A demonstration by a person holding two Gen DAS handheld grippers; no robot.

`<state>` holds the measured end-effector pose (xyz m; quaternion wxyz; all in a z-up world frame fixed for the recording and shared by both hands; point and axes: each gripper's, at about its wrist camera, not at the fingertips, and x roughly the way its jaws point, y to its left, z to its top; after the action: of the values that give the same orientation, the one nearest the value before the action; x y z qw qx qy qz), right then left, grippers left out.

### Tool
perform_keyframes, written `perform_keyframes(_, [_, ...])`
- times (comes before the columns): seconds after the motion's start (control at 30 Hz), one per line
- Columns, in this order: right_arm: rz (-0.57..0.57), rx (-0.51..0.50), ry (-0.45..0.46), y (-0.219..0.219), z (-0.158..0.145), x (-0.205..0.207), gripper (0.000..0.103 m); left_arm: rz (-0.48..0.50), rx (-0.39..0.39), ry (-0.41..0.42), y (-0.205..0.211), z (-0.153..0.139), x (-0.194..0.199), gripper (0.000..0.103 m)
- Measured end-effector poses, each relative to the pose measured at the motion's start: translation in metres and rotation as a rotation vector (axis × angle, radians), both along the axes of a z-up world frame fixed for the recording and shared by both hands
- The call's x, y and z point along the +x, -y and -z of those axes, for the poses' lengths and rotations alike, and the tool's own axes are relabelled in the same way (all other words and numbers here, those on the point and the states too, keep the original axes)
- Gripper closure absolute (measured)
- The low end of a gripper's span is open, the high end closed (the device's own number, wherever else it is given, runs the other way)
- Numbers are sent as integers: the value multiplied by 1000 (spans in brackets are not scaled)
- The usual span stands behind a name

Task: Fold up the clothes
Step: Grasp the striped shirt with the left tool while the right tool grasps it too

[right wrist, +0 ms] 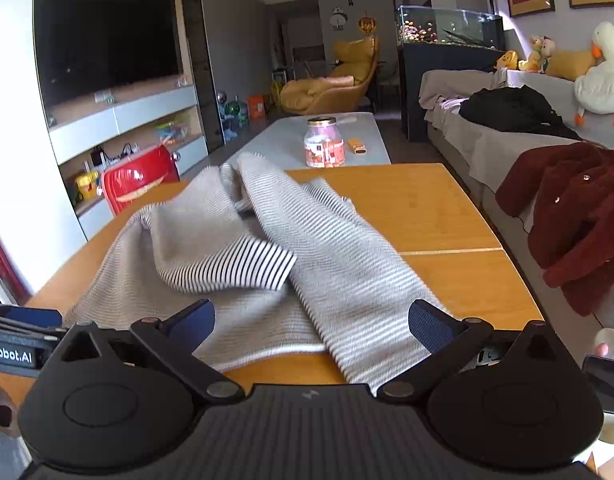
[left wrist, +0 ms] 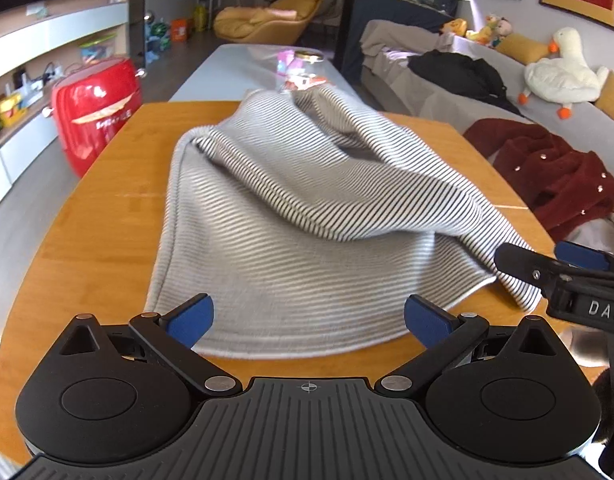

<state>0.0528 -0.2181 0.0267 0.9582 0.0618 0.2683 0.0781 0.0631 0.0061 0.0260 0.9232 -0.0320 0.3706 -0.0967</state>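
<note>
A grey-and-white striped garment lies rumpled on the wooden table, with a fold bunched up in its middle. My left gripper is open, its blue pads just above the garment's near hem. My right gripper is open over the garment's near right edge, where a sleeve-like strip runs between the fingers. The right gripper also shows at the right edge of the left wrist view, beside the cloth's corner.
A red suitcase stands left of the table. A sofa on the right holds a dark red coat, a black garment and a plush goose. A jar sits on the grey low table beyond.
</note>
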Motion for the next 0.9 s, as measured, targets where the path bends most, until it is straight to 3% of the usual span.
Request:
perform_keyframes(0.17, [-57,17,-6,7,-9,51,0,94,24,-10,12,7,49,0])
perform_keyframes(0.33, [-114,-99,-63,-2,-10,105,0,111,8,-122,14,26,90,0])
perform_keyframes(0.43, [-134,-163,-74,-6,-8,129,0,113,-4,-119,11,33,93,0])
perform_keyframes(0.6, [-200,-256,-42,-22,-8,158,0,76,-89,-146,1,32,93,0])
perform_keyframes(0.8, [-196,-225,-44,-20,-7,172,0,163,-437,-264,-24,22,105,0])
perform_keyframes(0.9, [-166,-192,-54,-10,-5,174,0,102,-430,-242,-23,23,115,4])
